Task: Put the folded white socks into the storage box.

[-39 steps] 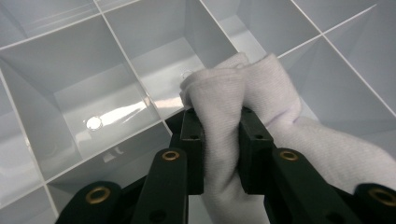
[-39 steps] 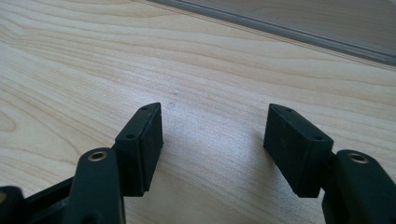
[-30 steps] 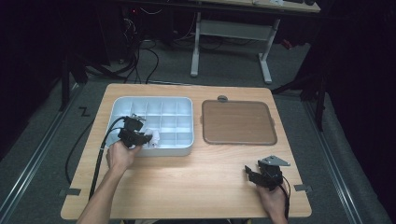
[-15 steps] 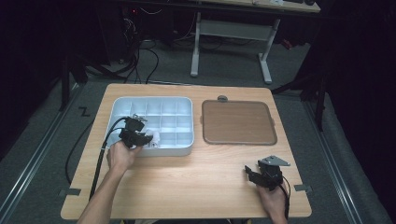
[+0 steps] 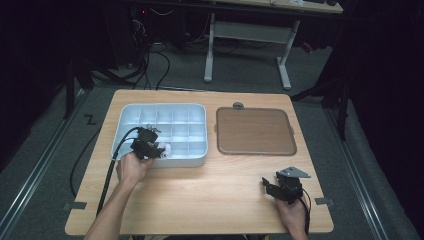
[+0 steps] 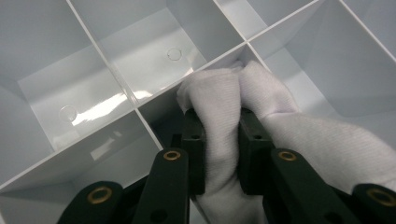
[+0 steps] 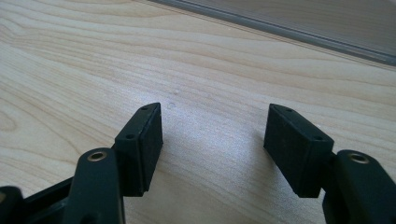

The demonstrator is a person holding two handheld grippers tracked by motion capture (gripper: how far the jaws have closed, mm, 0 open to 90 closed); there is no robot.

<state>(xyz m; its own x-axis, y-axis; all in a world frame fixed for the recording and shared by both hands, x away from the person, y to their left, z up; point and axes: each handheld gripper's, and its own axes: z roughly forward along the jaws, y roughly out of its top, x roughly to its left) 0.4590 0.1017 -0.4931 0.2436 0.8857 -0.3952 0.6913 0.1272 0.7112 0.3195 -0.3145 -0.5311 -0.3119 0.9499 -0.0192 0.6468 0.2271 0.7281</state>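
A white plastic organiser tray with many square compartments lies on the left half of the wooden table. My left gripper hangs over its near row, shut on a white cloth that is bunched between the jaws and pressed into a compartment beside a divider wall. The cloth also trails off to the right of the jaws. My right gripper rests low over bare wood near the table's front right, open, with nothing between its fingers; the high view shows it as right gripper.
A brown tray lid with rounded corners lies flat to the right of the organiser, a small grey knob at its far edge. A black cable trails from the left gripper off the table's front. Bare wood spans the front middle.
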